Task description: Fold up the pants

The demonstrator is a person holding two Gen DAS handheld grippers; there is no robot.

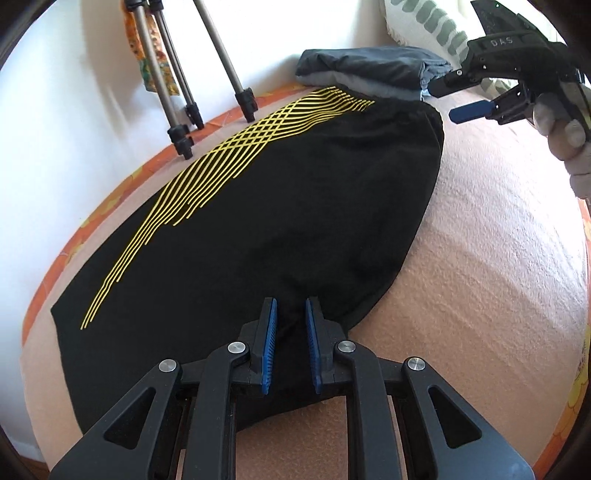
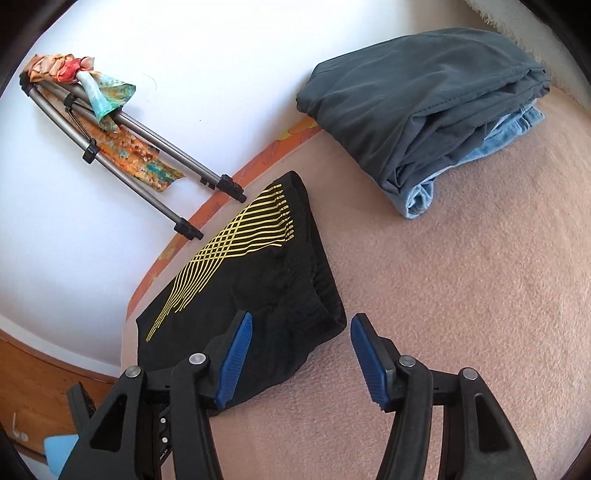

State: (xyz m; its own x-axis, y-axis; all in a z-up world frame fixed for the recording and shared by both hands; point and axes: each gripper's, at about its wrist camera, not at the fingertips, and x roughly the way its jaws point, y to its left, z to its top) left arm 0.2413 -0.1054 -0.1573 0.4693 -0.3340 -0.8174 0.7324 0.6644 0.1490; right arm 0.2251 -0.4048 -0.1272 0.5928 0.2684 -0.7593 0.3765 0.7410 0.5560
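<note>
Black pants (image 1: pixel 258 229) with yellow line print lie flat and folded on the pink bed cover (image 1: pixel 480 277); they also show in the right wrist view (image 2: pixel 266 291). My left gripper (image 1: pixel 291 314) sits low over the pants' near edge, its blue pads a narrow gap apart with black cloth between them. My right gripper (image 2: pixel 301 332) is open and empty, above the waistband end of the pants; it also shows in the left wrist view (image 1: pixel 447 99), raised at the far right.
A folded stack of dark grey and blue jeans garments (image 2: pixel 424 110) lies at the far end of the bed. Tripod legs (image 2: pixel 155 162) with a colourful scarf stand by the white wall. A patterned pillow (image 1: pixel 424 18) lies behind the stack.
</note>
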